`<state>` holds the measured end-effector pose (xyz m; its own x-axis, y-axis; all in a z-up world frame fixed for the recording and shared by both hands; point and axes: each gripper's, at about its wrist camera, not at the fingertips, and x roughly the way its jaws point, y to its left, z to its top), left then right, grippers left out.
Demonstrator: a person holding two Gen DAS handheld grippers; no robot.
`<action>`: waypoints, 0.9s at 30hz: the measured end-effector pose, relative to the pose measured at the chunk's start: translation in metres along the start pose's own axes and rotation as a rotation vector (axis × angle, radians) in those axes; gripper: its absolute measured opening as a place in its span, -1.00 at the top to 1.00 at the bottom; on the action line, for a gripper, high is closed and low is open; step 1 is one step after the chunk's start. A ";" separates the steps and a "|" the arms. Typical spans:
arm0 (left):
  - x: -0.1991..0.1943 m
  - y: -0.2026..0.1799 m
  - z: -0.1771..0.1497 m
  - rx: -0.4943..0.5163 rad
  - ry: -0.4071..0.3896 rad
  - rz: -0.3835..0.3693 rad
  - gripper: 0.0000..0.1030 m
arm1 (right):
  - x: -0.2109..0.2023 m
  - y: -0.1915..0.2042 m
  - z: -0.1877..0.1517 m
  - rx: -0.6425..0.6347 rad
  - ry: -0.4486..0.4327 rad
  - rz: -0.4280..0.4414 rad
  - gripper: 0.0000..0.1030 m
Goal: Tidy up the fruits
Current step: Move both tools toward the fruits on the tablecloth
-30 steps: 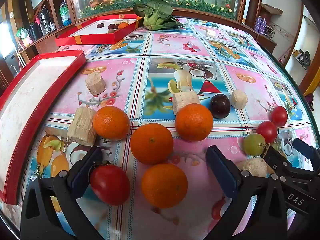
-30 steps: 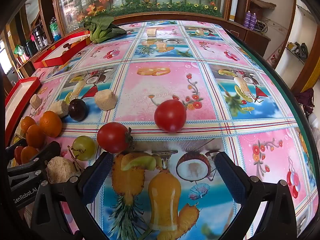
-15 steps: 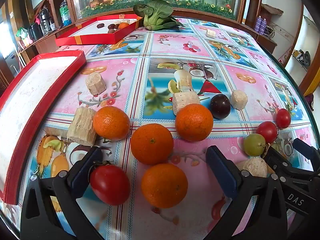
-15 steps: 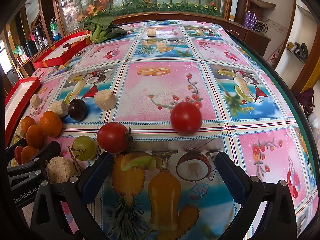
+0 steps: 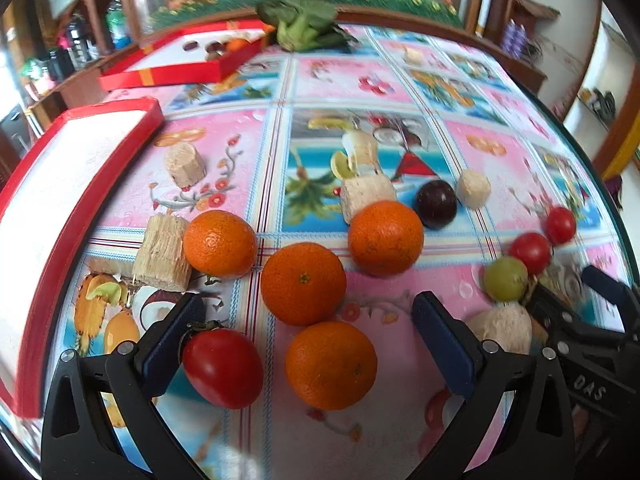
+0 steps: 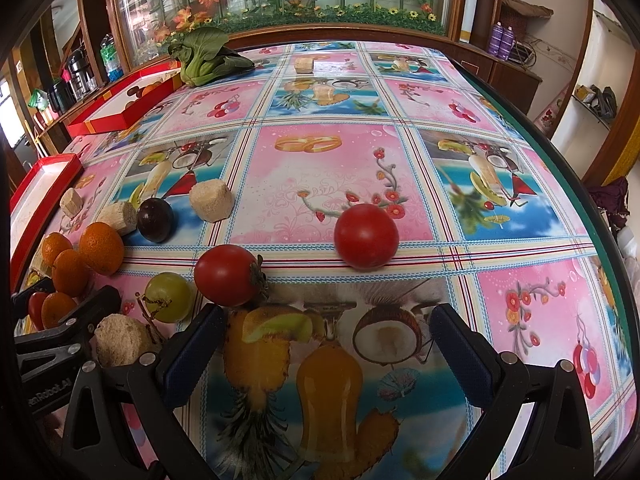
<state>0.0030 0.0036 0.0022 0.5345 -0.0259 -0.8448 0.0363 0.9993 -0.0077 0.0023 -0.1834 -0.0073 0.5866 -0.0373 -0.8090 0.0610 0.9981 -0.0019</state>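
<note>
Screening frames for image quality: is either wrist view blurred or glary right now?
Left wrist view: motion blur smears the far table, bok choy and red box; near oranges softer too. Right wrist view: sharp throughout, loose tomato crisp, only mild sheen on the tablecloth. Both show strong fisheye bending.

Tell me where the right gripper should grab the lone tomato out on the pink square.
Grip the tomato across its widest middle, probably coming straight ahead from the near side. It is round, stands apart with bare cloth either side, and the right gripper is open wide enough.
</note>
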 end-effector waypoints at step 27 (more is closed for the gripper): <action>-0.062 0.031 0.013 0.125 0.071 -0.131 -1.00 | -0.078 0.026 0.006 -0.070 0.004 0.105 -0.90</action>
<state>-0.0182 0.0357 0.0612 0.4580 -0.1489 -0.8764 0.2082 0.9764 -0.0571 -0.0365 -0.1547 0.0594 0.5838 0.0675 -0.8091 -0.0570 0.9975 0.0421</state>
